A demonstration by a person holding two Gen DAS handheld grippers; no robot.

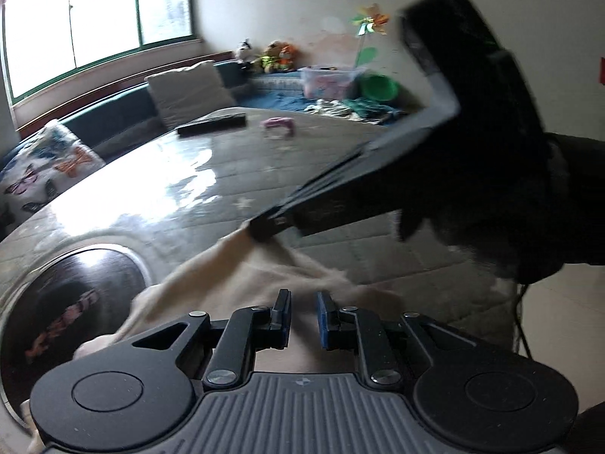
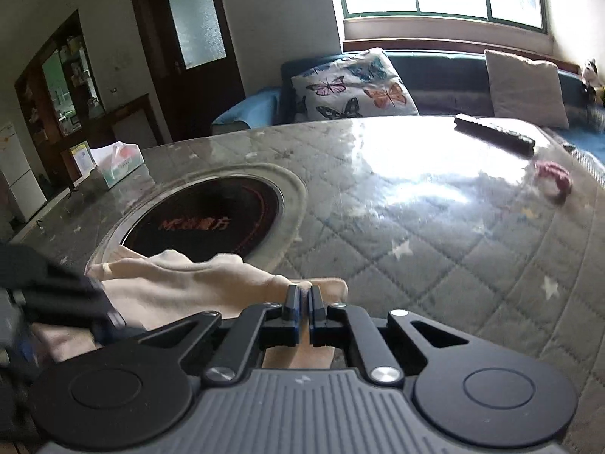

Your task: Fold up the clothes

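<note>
Daylight pours through the window (image 1: 98,15), blown out white at ten o'clock in the left wrist view and at one o'clock in the right. It throws hard glare across the glossy table cover (image 2: 416,159). Fisheye bending curves every edge, with dark corners. The right gripper (image 1: 264,229) smears with motion blur; far objects look soft.

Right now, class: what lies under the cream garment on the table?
Under the cream garment shows the quilted table cover, and its far edge overlaps the rim of the black round hob. What lies beneath its middle is covered.
</note>
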